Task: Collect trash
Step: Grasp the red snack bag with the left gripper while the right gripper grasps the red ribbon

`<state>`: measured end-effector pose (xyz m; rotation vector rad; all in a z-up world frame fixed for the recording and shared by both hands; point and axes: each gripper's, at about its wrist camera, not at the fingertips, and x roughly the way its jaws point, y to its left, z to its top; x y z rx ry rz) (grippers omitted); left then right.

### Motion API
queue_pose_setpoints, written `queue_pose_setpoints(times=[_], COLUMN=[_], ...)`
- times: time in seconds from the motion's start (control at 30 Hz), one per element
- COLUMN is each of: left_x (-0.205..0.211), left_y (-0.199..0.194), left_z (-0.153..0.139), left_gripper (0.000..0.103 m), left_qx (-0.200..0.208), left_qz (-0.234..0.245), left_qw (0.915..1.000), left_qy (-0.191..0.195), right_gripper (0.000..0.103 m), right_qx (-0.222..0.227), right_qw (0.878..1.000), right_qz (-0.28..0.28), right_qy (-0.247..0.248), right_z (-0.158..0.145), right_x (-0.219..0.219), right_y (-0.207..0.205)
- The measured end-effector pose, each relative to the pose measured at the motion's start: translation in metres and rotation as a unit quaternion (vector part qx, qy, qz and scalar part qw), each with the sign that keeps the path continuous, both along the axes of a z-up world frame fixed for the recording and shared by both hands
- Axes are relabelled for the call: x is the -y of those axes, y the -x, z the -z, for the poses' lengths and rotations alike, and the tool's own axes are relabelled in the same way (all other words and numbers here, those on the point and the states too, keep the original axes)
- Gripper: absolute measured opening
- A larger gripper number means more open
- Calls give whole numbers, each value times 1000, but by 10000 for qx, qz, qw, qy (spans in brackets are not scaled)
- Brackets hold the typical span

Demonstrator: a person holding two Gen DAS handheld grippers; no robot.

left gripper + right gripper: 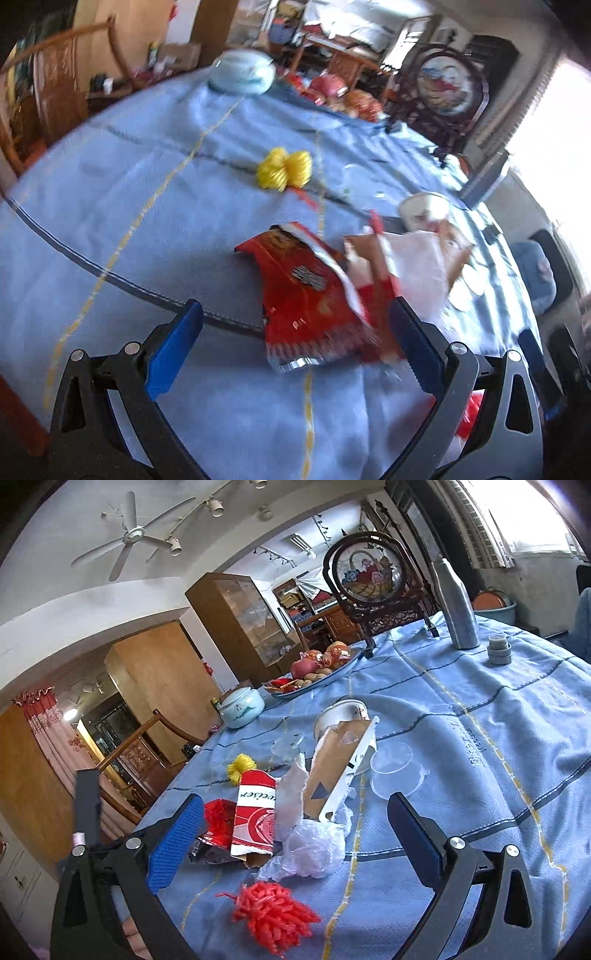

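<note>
A pile of trash lies on the blue tablecloth (129,184). In the left wrist view my left gripper (295,325) is open, its blue fingers either side of a red foil snack bag (306,295), with torn brown-and-white paper (413,258) and a paper cup (424,210) beyond. A yellow string bundle (284,170) lies farther off. In the right wrist view my right gripper (295,823) is open and empty above a crumpled clear plastic bag (314,849), a red-and-white carton (255,812), a brown cardboard piece (336,764) and a red string bundle (273,915).
A clear plastic cup (397,771), a silver bottle (456,605) with its cap (498,650), a fruit plate (317,664), a pale blue lidded jar (242,705) and a framed round ornament (369,576) stand on the table. A wooden chair (48,85) is at the edge.
</note>
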<state>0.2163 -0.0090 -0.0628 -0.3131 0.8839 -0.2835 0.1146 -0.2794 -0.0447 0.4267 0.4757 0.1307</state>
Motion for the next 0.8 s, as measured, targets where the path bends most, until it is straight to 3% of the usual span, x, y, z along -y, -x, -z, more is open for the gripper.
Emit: queue_pose_setpoints(times=[0.1,0.2,0.33,0.57,0.73,0.8], left_x=[-13,-37,-67,-91,-89,-87], left_y=[-5,8,32,49,55,56], left_z=[13,11,3,19,17,17], left_gripper=[44,32,32,35,36,36], left_qx=[-214,-22,269,192,329,359], left_qz=[50,-65,-396,-681,-669,-674], left_qw=[9996,9992,9985,9973,9972,9971], left_qy=[182,396,249,193,105,52], right_gripper=[98,98,98,96,89,81], right_qx=[16,42,32,-301,-524,-575], right_qw=[10000,9999,9994,9942,9886,9867], right_qz=[16,8,-112,-539,-675,-713], right_qy=[32,131,336,882,1236,1340], right_z=[0,-1,-3,5,16,19], right_x=[1,-2,-14,-36,-52,-56], right_y=[0,-1,-1,14,27,26])
